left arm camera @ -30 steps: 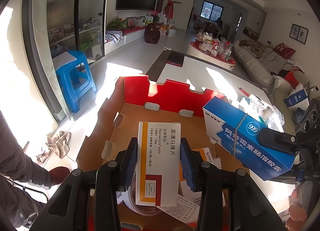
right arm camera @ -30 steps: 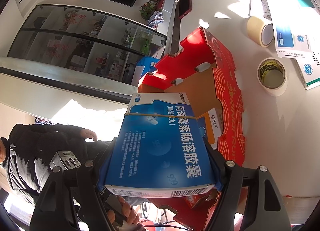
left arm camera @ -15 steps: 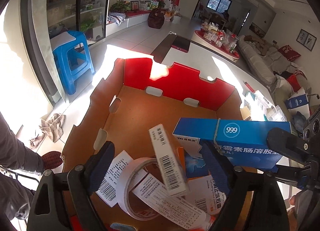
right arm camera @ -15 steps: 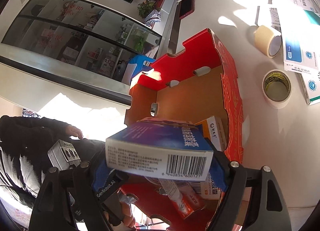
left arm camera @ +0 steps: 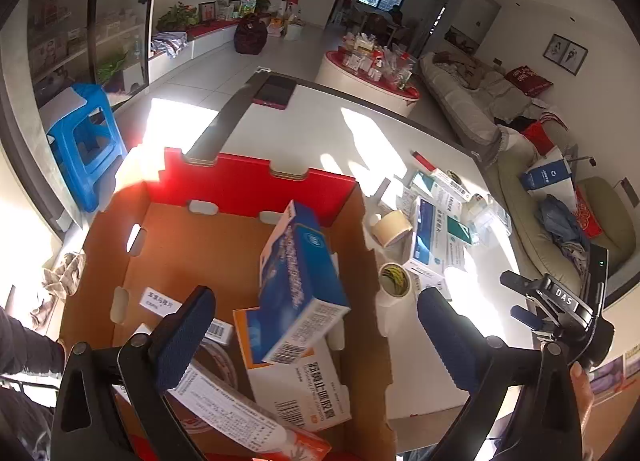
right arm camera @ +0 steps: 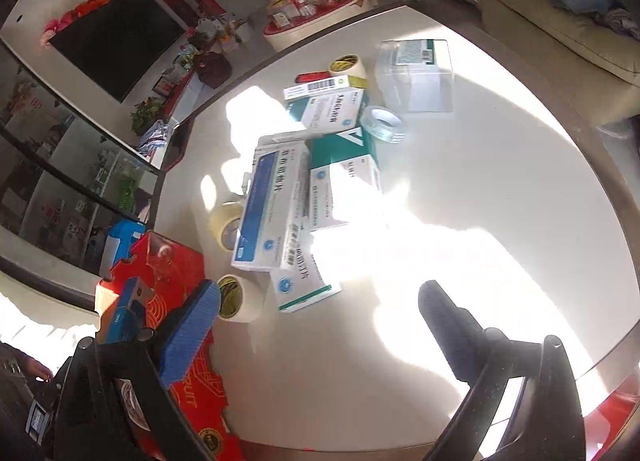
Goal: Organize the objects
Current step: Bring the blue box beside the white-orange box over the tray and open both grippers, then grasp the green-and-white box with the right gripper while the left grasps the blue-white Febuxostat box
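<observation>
White worktop [right arm camera: 500, 189] in sun. Red cardboard box [left arm camera: 248, 185] on it, blue medicine box [left arm camera: 300, 281] tilted inside atop other packs. More boxes [right arm camera: 272, 201] beside. Left gripper [left arm camera: 316, 335] spread wide, empty; right gripper [right arm camera: 320, 325] same.

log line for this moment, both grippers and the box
left gripper: open, over cardboard box | right gripper: open, over table | blue medicine box: tilted in cardboard box | tape rolls, medicine boxes: on table
</observation>
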The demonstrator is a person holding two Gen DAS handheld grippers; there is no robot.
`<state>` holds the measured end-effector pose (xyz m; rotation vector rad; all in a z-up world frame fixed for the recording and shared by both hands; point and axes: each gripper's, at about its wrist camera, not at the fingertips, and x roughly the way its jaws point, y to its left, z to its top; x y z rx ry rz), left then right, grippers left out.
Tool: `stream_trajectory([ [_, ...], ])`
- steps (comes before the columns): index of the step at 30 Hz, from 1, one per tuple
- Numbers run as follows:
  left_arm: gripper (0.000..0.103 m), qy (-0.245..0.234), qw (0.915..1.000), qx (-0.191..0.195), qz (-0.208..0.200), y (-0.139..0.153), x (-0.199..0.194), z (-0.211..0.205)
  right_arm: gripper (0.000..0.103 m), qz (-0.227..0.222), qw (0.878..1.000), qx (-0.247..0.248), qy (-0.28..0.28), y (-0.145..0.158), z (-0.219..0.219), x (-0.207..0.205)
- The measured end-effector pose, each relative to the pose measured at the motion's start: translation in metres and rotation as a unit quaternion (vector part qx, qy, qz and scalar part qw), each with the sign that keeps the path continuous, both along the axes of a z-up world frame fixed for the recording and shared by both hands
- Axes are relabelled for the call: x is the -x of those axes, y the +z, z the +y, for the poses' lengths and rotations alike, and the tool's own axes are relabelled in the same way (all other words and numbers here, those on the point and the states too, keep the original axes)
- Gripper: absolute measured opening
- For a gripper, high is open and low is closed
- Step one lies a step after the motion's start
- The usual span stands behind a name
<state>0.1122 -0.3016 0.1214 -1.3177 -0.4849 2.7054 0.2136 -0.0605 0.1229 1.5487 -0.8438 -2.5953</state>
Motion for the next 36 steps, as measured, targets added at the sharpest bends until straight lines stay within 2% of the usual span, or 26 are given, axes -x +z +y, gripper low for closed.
stream_trajectory([
  [4,0.103,-0.072,0.9969,-0.028,-0.012,0.007,0.032,0.06,0.099,-0.021,1.0,-0.017,0.009,-0.022,0.015,0.03],
  [7,0.103,-0.101,0.9924,-0.059,-0.037,0.005,0.052,0.091,0.099,-0.027,0.998,-0.046,0.022,-0.031,0.01,0.055],
  [14,0.103,-0.1,0.9932,-0.016,-0.059,-0.005,0.066,0.111,0.099,-0.054,0.986,-0.144,0.063,-0.051,-0.023,0.094],
  [18,0.103,-0.096,0.993,0.0,-0.069,-0.01,0.074,0.113,0.099,-0.047,0.984,-0.155,0.078,-0.052,-0.034,0.107],
  [20,0.103,-0.096,0.9926,0.007,-0.073,-0.012,0.078,0.116,0.086,-0.075,0.976,-0.178,0.1,-0.062,-0.041,0.111],
  [22,0.103,-0.1,0.9921,0.018,-0.074,-0.012,0.085,0.121,0.064,-0.06,0.969,-0.217,0.1,-0.062,-0.043,0.104],
  [28,0.103,-0.122,0.9873,0.049,-0.089,-0.022,0.107,0.146,0.062,-0.046,0.979,-0.177,0.088,-0.063,0.002,0.07],
  [34,0.103,-0.158,0.9758,0.14,-0.057,-0.032,0.141,0.201,0.063,-0.042,0.989,-0.128,0.065,-0.062,0.054,0.009],
  [36,0.103,-0.168,0.9703,0.161,-0.066,-0.045,0.158,0.217,0.063,-0.042,0.991,-0.116,0.061,-0.062,0.061,-0.003],
])
